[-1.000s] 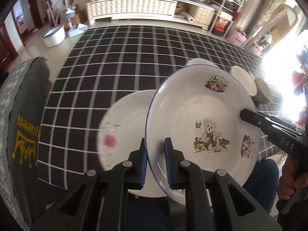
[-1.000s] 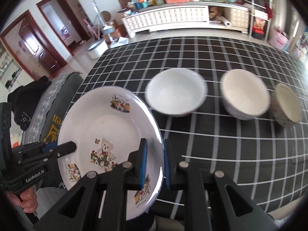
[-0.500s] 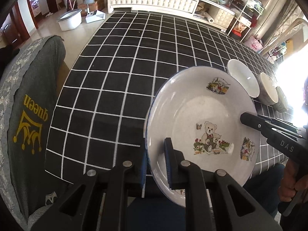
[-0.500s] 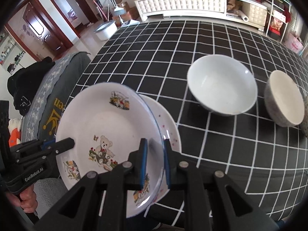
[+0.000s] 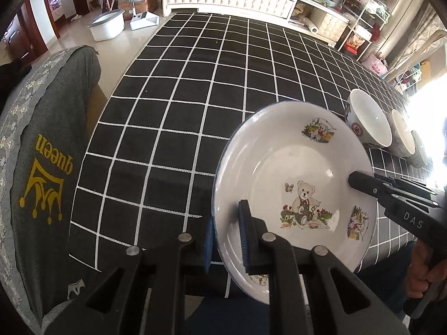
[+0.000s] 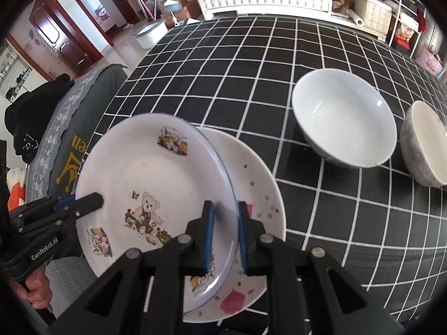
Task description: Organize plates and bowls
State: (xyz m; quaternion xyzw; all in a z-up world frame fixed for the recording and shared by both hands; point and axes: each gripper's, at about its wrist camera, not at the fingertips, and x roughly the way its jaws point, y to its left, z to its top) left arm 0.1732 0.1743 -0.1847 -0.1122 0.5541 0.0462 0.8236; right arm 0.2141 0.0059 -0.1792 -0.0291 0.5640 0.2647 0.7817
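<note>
A white bear plate (image 5: 293, 173) with a blue rim is held level between both grippers. My left gripper (image 5: 226, 234) is shut on its left rim; my right gripper (image 6: 225, 231) is shut on its right rim. The bear plate (image 6: 148, 178) hangs just above and left of a white flower plate (image 6: 251, 184) lying on the checked tablecloth (image 6: 251, 64). The right gripper shows in the left wrist view (image 5: 360, 181), and the left gripper shows in the right wrist view (image 6: 92, 199). The flower plate is hidden in the left wrist view.
A large white bowl (image 6: 343, 117) and a smaller speckled bowl (image 6: 424, 145) stand to the right; both show in the left wrist view (image 5: 366, 122) (image 5: 402, 136). A grey "queen" chair cover (image 5: 47, 167) is at the table's left edge.
Both grippers carried the bear plate left and towards the table's near edge, over the flower plate. The bowls now lie farther right. The grips have not changed.
</note>
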